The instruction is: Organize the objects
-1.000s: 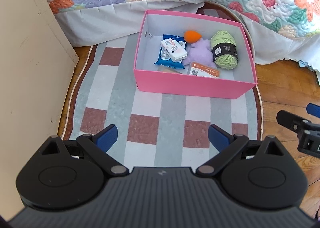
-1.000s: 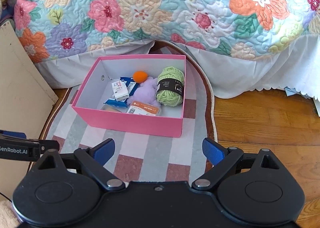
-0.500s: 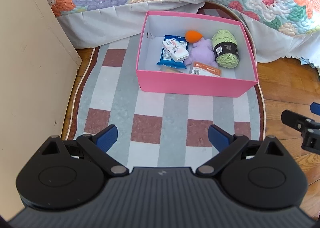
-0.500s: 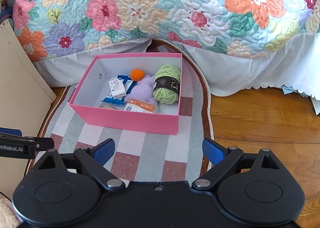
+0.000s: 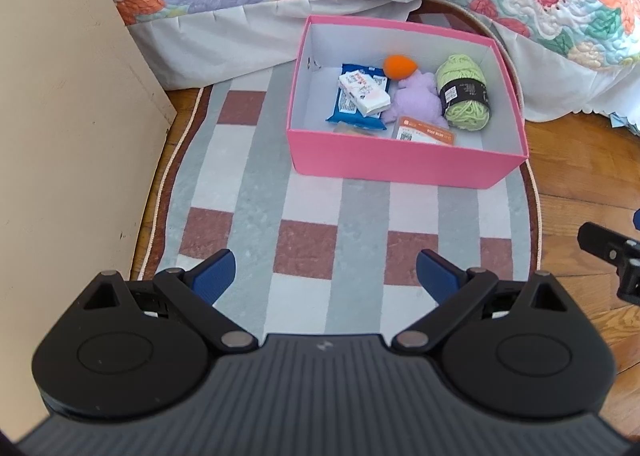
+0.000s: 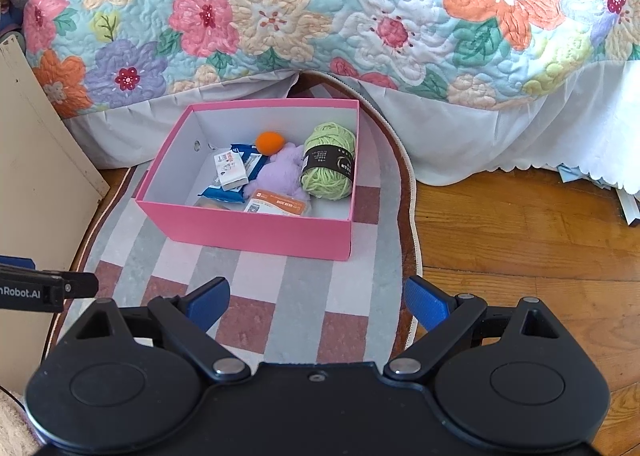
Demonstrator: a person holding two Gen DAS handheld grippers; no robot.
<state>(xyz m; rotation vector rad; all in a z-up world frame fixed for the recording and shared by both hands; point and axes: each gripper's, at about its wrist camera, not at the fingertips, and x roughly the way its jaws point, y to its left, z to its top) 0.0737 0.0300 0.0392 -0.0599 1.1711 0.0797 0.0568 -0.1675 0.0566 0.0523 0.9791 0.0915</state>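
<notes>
The left gripper point(image 5: 325, 276) hovers spread and empty over the striped rug point(image 5: 256, 192). Ahead, the pink box point(image 5: 404, 166) holds a blue wipes packet point(image 5: 348, 106), an orange ball point(image 5: 399, 67), a purple plush point(image 5: 416, 102) and green yarn point(image 5: 464, 94). The right gripper point(image 6: 316, 298) is likewise spread, holding nothing. With everything apparently boxed, both should stay clear of the rim.
</notes>
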